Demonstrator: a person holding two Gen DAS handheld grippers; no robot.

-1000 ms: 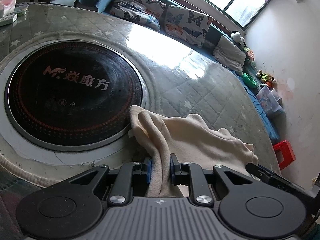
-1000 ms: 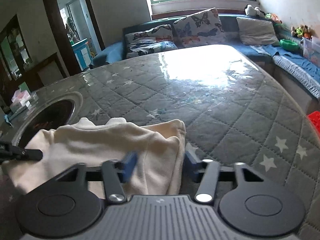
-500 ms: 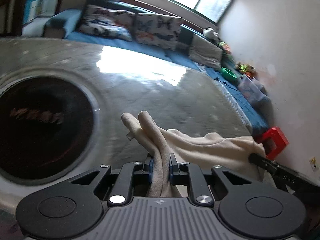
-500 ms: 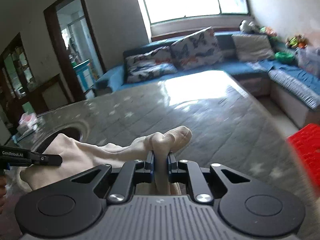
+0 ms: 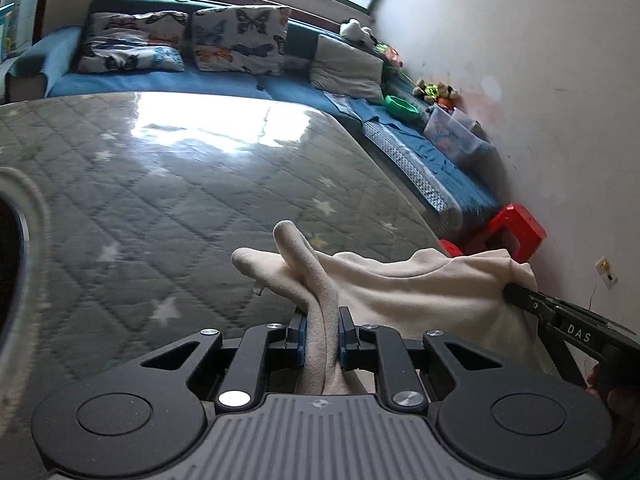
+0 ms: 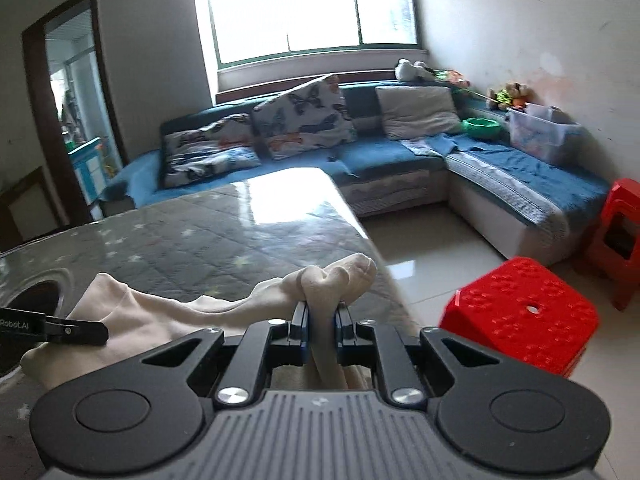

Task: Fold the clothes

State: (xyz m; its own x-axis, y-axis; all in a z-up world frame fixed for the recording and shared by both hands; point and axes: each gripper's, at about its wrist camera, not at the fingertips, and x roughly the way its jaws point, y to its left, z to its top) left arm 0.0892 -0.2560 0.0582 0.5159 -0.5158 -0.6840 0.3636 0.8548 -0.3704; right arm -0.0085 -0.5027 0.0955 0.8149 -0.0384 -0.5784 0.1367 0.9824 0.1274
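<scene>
A cream fleece garment point(image 5: 404, 284) hangs stretched between my two grippers above the grey quilted table point(image 5: 160, 200). My left gripper point(image 5: 322, 334) is shut on one bunched edge of it. My right gripper point(image 6: 320, 330) is shut on the other bunched edge of the garment point(image 6: 208, 312). In the left wrist view the right gripper's finger point(image 5: 560, 316) shows at the right, on the cloth. In the right wrist view the left gripper's finger point(image 6: 72, 330) shows at the left, on the cloth. The cloth's lower part is hidden behind the gripper bodies.
A round black inset point(image 6: 32, 300) lies in the table at the left. The table's right edge point(image 6: 372, 248) drops to a tiled floor with red plastic stools point(image 6: 520, 312). A blue corner sofa point(image 6: 400, 156) with butterfly cushions, a green bowl and a clear box stands behind.
The right gripper closed on the garment's edge a second ago. Both grippers have since lifted the garment off the table and swung to the right, toward the table's edge.
</scene>
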